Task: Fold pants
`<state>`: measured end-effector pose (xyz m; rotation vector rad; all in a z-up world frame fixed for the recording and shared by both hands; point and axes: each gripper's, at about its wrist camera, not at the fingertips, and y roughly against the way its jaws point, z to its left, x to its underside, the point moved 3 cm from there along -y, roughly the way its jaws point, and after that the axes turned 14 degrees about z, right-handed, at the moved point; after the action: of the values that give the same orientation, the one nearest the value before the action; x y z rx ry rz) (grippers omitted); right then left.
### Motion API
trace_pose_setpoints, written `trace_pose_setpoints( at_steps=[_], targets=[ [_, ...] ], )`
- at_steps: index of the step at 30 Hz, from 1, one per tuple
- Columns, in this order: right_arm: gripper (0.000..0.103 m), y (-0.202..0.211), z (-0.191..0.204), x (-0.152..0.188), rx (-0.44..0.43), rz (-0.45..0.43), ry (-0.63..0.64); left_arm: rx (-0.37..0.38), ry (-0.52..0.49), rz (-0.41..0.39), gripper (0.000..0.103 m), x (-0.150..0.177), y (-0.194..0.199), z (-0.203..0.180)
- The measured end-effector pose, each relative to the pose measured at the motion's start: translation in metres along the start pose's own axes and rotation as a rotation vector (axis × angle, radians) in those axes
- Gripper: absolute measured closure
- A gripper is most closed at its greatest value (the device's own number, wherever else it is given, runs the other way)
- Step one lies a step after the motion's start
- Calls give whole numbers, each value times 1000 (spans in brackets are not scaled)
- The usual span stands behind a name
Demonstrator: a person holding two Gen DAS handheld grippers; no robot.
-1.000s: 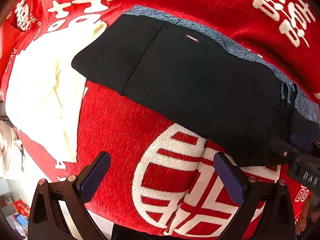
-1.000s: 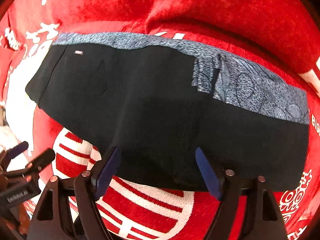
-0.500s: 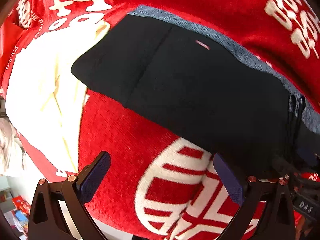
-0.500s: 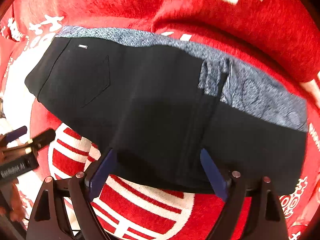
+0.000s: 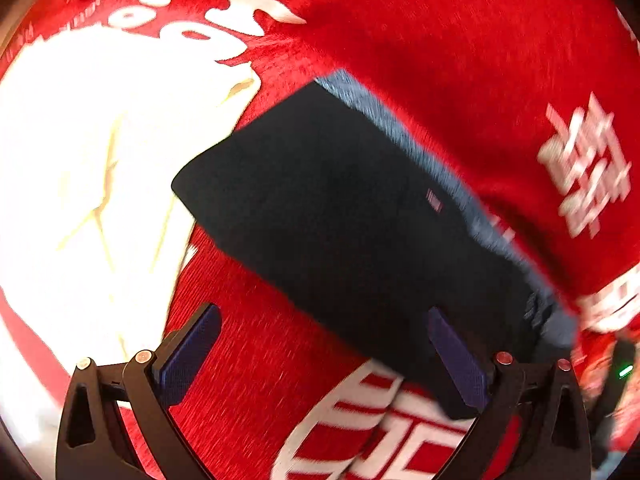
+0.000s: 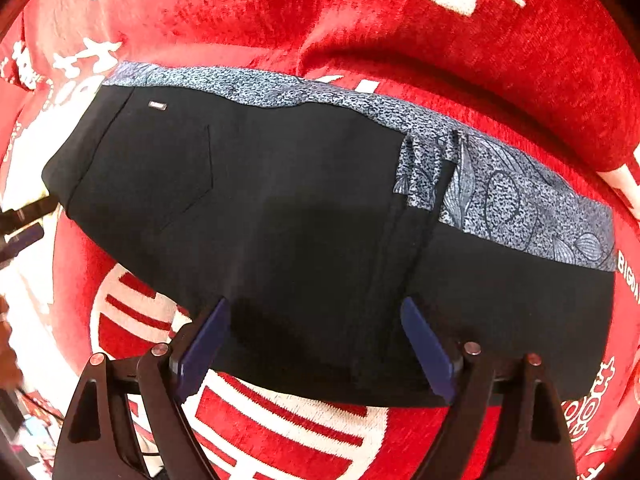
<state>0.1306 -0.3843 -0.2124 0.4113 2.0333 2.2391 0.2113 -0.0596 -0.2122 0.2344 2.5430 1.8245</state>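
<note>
Black pants [image 6: 304, 216] with a grey patterned side stripe [image 6: 520, 208] lie folded flat on a red blanket [image 6: 440, 60]; they also show in the left wrist view [image 5: 340, 216]. My right gripper [image 6: 316, 344] is open, hovering over the pants' near edge, its blue pads [image 6: 424, 344] on either side of black cloth. My left gripper [image 5: 324, 356] is open and empty near the pants' left end, its right pad [image 5: 456, 360] over the near edge. The left gripper's tip shows at the far left of the right wrist view [image 6: 24, 224].
The red blanket [image 5: 440, 60] has white characters and a round white-and-red emblem [image 6: 248, 412] under the near edge. A cream-white cloth [image 5: 80, 184] lies left of the pants. Clutter on the floor shows at the lower left [image 6: 28, 420].
The left gripper has swung left and tilted; its view is blurred and the pants now run diagonally. The right gripper has moved closer over the near edge. Both stay open.
</note>
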Motion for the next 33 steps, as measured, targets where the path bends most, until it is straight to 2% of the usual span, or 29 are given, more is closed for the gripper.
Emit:
trace_pose_setpoints(
  at_steps=[4,8,12,15,21,25,28,30,32,33],
  targets=[
    [14,-3,5,-2,24,-1,30,116,33,-5,0,-14,-8,18],
    [14,-3,2,-6,-3,-3,7,222,16,-13,0,-15,-14,16],
    [14,-3,0,-8,-14,-4,-8,238,5,2,0,-10,-26,7],
    [14,-6,4,-7,-21,1,-8,250,-1,-25,0,-11,-27,4],
    [14,-7,3,-6,-24,0,-8,282,56,-30,0,-26,-26,1],
    [14,-8,5,-8,-7,5,7,225,86,-62,0,-31,-36,-8],
    [14,-7,6,-6,-3,7,13,144,93,-74,1,-32,-37,-18],
    [14,-4,6,-8,-9,15,16,68,109,-90,13,-31,-37,-25],
    [14,1,4,-10,-26,27,8,-74,56,-104,52,-31,-36,-35],
    [14,6,2,-12,-34,30,0,-109,14,-110,55,-30,-34,-35]
  ],
)
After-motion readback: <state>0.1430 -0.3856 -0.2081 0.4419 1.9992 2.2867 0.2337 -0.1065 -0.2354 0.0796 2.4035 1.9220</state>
